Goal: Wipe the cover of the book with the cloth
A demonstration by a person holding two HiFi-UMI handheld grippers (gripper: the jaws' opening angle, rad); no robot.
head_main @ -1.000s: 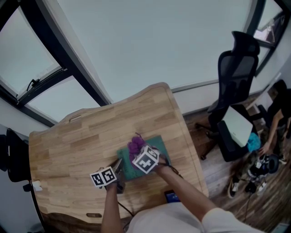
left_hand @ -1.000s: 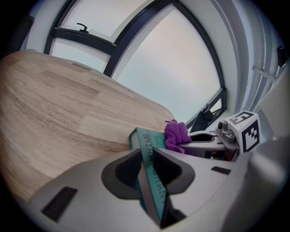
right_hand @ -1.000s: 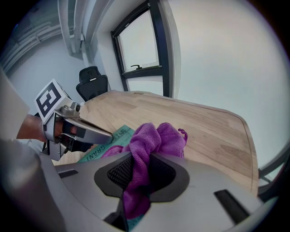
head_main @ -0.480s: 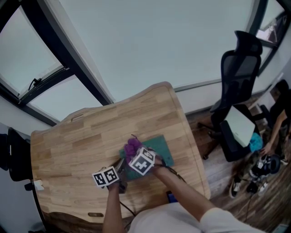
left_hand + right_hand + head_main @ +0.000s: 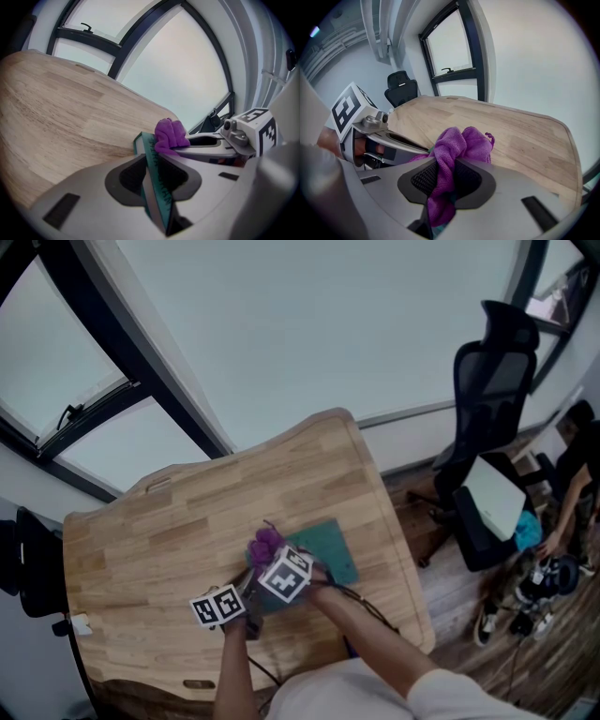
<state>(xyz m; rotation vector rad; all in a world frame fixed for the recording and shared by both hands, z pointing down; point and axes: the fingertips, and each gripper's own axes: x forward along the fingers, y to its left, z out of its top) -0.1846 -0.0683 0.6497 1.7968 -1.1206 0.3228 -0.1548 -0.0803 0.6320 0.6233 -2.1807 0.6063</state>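
As you lean over the wooden table (image 5: pixel 169 521), your left gripper (image 5: pixel 157 176) is clamped on the near-left edge of the teal book (image 5: pixel 330 547). In the left gripper view the edge runs straight up between the two pads. Your right gripper (image 5: pixel 446 180) is closed tight on a bunched purple cloth (image 5: pixel 461 140). The cloth bulges out past the jaws and sits on the book's cover, toward its far-left part. The two grippers are just beside each other, the right one slightly farther and to the right, and each carries its marker cube. The book lies on the near-right part of the table, close to the right edge. The left and far stretches of the wood are bare. A black office chair (image 5: pixel 487 381) stands on the floor well off to the right. Tall windows (image 5: pixel 309 324) with dark frames run along the far side of the table.
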